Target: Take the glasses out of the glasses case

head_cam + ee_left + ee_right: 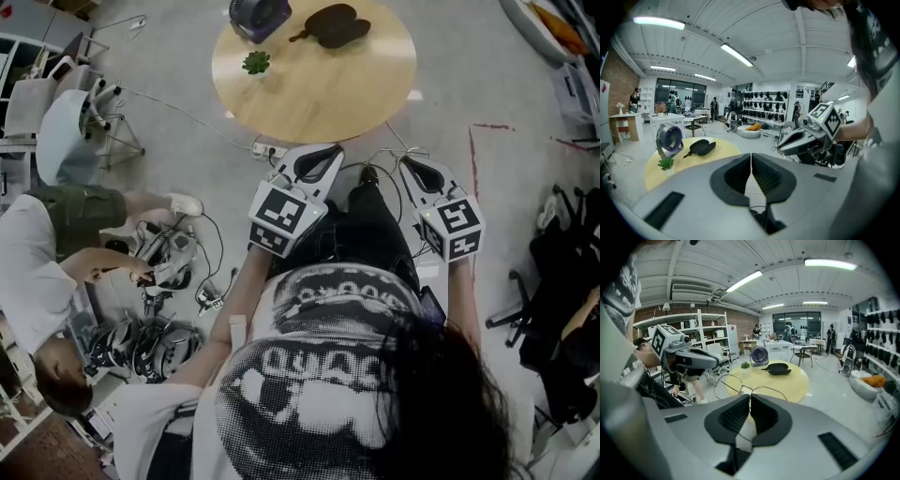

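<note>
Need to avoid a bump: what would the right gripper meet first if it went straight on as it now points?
Probably the near edge of the round table, with the glasses in the right gripper touching first; depth is unclear.

Small fan (259, 17) and potted plant (256, 63) (near each other) stand on round wooden table (319, 94)

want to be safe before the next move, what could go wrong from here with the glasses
1. The right claw pinches the thin wire glasses at one small spot near the bridge, so they could slip or bend.
2. They hang over the floor, short of the round table, so a drop would likely land on the floor.
3. The left claw is shut and empty, giving no support.
</note>
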Action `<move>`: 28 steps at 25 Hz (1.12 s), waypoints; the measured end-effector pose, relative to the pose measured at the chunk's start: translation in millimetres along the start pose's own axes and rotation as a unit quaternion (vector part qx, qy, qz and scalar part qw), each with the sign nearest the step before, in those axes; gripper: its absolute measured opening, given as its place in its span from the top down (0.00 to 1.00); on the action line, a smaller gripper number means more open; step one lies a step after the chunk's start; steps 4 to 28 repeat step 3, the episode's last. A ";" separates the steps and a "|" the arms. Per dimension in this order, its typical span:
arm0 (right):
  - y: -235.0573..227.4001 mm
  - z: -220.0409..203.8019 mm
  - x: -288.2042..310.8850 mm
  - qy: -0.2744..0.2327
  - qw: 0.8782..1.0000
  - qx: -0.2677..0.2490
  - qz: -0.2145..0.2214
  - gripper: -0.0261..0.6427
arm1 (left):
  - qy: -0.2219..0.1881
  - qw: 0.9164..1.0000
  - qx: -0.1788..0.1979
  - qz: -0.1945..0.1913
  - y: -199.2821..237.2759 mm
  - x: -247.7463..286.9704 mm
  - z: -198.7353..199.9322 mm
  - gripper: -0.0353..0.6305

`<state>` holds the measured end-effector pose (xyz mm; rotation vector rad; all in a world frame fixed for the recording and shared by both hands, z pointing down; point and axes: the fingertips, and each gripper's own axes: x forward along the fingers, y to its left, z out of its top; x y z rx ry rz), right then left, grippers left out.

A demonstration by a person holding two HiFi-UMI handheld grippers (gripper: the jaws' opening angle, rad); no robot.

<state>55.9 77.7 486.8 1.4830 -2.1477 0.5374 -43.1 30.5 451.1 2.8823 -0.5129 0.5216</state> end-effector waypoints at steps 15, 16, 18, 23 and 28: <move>-0.1 0.1 2.0 0.000 1.000 0.000 0.000 0.94 | -0.001 1.000 0.000 -0.001 -0.4 0.5 -0.4 0.92; -0.1 0.1 2.0 0.000 1.000 0.000 0.000 0.94 | -0.001 1.000 0.000 -0.001 -0.4 0.5 -0.4 0.92; -0.1 0.1 2.0 0.000 1.000 0.000 0.000 0.94 | -0.001 1.000 0.000 -0.001 -0.4 0.5 -0.4 0.92; -0.1 0.1 2.0 0.000 1.000 0.000 0.000 0.94 | -0.001 1.000 0.000 -0.001 -0.4 0.5 -0.4 0.92; -0.1 0.1 2.0 0.000 1.000 0.000 0.000 0.94 | -0.001 1.000 0.000 -0.001 -0.4 0.5 -0.4 0.92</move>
